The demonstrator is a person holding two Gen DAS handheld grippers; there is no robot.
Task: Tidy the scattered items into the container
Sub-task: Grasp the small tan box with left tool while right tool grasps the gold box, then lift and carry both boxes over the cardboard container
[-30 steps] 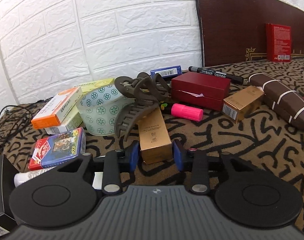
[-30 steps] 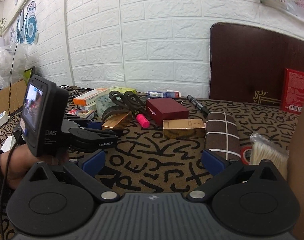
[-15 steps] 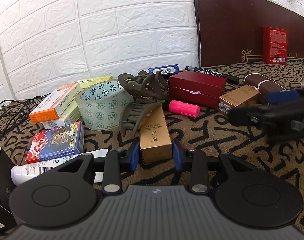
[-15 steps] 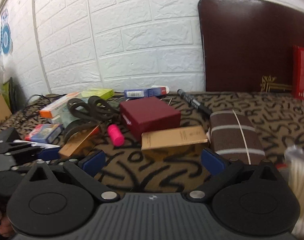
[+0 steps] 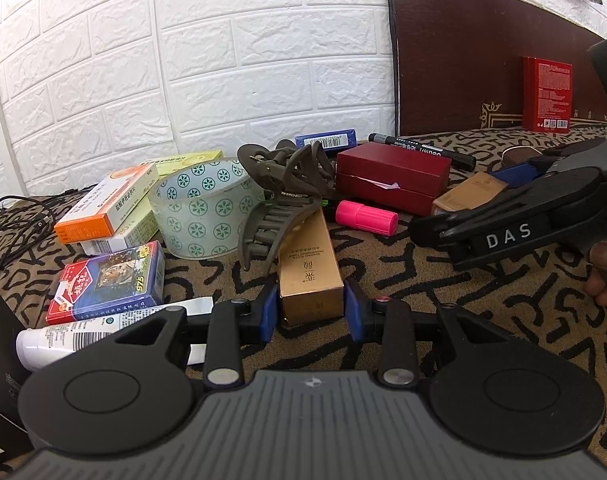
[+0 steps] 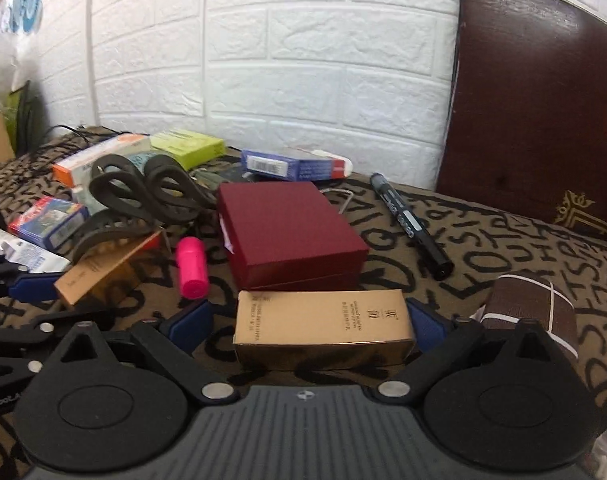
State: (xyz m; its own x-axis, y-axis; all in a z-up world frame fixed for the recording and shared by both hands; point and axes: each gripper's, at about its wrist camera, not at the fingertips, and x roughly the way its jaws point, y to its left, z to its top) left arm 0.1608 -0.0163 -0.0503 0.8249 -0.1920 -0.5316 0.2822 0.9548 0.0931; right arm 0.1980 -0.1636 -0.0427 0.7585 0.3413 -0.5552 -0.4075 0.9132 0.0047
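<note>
The left tongs [image 5: 310, 309] are pinching the near end of a long gold carton [image 5: 308, 266] that is lying on the patterned tabletop [image 5: 483, 300], both blue pads [image 5: 268, 312] pressing its sides. A brown hair claw clip [image 5: 281, 192] is resting on the carton's far end. Just beside it are sitting a roll of patterned tape [image 5: 201, 208], a pink highlighter [image 5: 366, 217] and a dark red box [image 5: 393, 178], with an orange-and-white medicine box [image 5: 103, 210], a deck of playing cards [image 5: 107, 278] and a white tube [image 5: 83, 338] to the left.

The right tongs [image 6: 309, 322] are spread but closing around a 2nd gold carton [image 6: 323, 328], which is lying crosswise between the pads; the right pad is at its end, the left pad [image 6: 189, 324] is apart from it. Behind that carton is lying the dark red box, a black marker [image 6: 409, 226] is lying to its right, and a brown striped roll [image 6: 531, 310] is near the right pad. No container is clearly identifiable in either view.
</note>
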